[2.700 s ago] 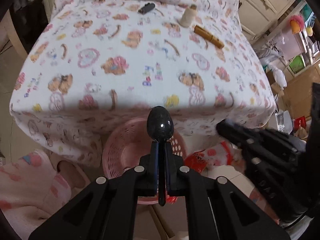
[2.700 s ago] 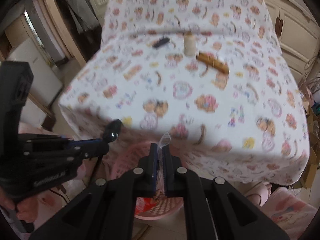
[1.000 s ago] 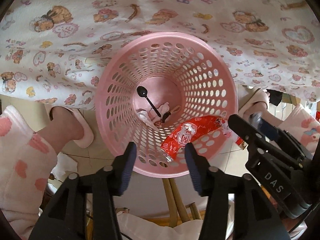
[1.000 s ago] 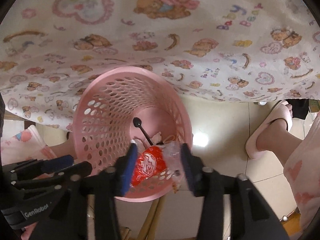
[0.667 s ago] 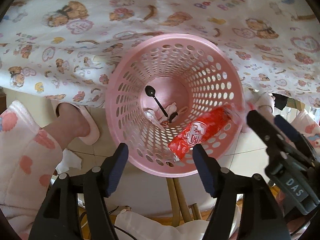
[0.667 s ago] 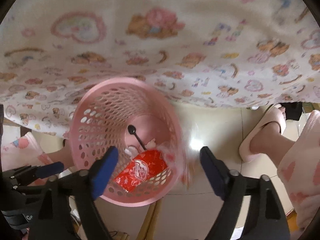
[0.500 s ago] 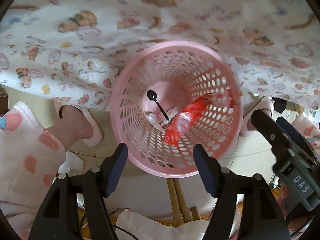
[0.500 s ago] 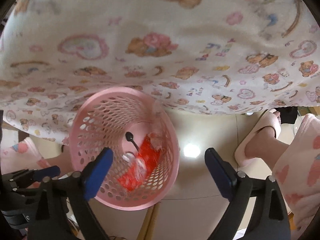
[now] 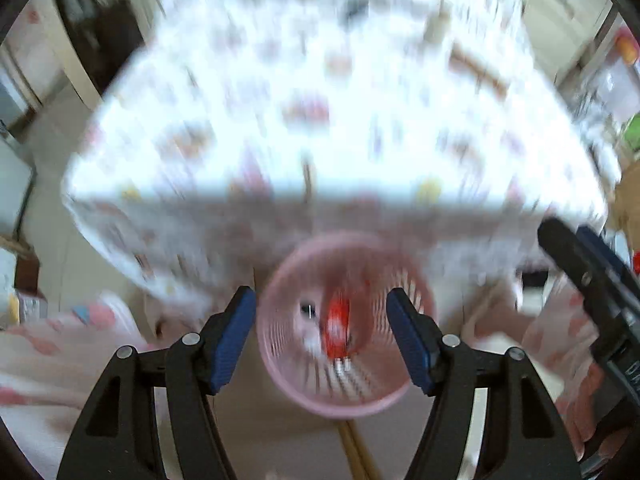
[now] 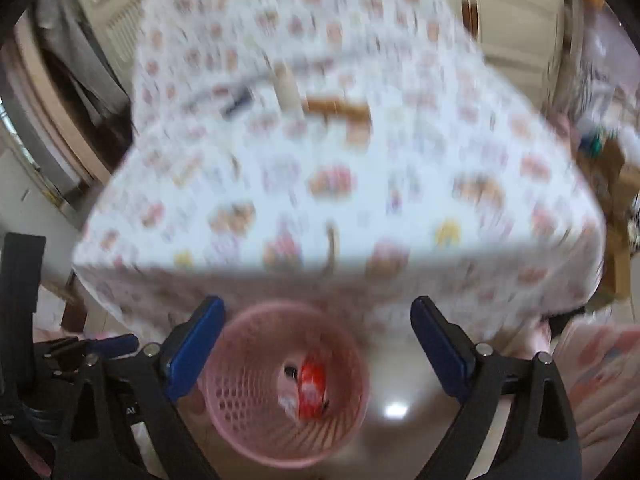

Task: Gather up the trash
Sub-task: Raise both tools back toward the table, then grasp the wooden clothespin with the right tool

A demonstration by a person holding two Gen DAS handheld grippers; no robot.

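Note:
Both views are blurred by motion. A pink perforated basket (image 9: 280,384) (image 10: 248,432) stands on the floor below the table's front edge. Inside lie a red snack wrapper (image 9: 338,328) (image 10: 312,394) and a black plastic spoon (image 9: 307,309) (image 10: 289,371). My left gripper (image 9: 322,338) is open and empty above the basket. My right gripper (image 10: 316,346) is open and empty, also above the basket. On the table, at the far side, lie a brown stick-like item (image 10: 338,106), a pale spool (image 10: 287,88) and a small dark object (image 10: 240,101).
The table carries a white cloth with bear prints (image 9: 320,100) (image 10: 320,184) that hangs over the edge. The right gripper's body shows at the right of the left wrist view (image 9: 592,276). Pink-clad legs and cabinets stand around.
Both grippers let go: the spoon and the red wrapper dropped into the basket. Both grippers have since tilted up and pulled back, so the table top is in view again.

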